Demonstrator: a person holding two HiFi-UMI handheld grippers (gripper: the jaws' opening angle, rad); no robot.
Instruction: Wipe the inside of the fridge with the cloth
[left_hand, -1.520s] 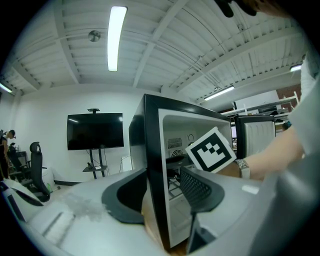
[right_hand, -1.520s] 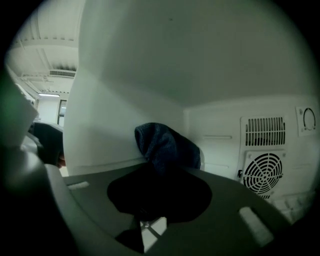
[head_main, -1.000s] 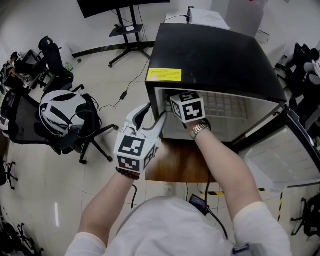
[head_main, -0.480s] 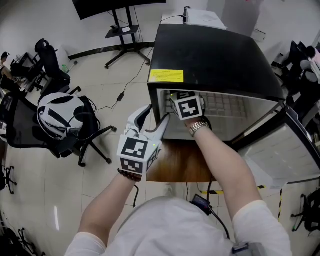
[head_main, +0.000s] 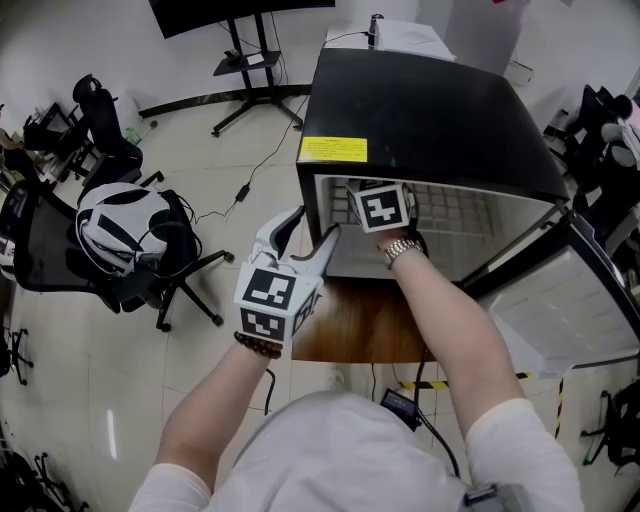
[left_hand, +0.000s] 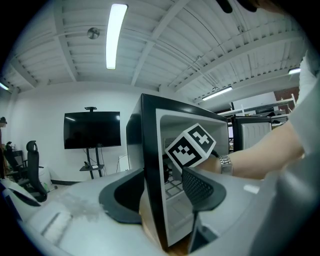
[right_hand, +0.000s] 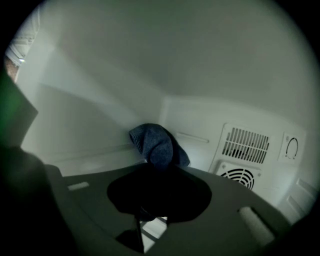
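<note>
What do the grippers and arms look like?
The left gripper and right gripper have pale grey shells, dark pads and a cube of black-and-white markers. Short white sleeves; metal watch on the right wrist, dark bracelet on the left.

To your left a black office chair (head_main: 180, 275) carries a black-and-white bag-like thing (head_main: 120, 225), a cable (head_main: 247, 185) trails over the tiled floor (head_main: 150, 380) near the TV stand (head_main: 243, 62), and a wooden tabletop (head_main: 350, 325) lies below you.
</note>
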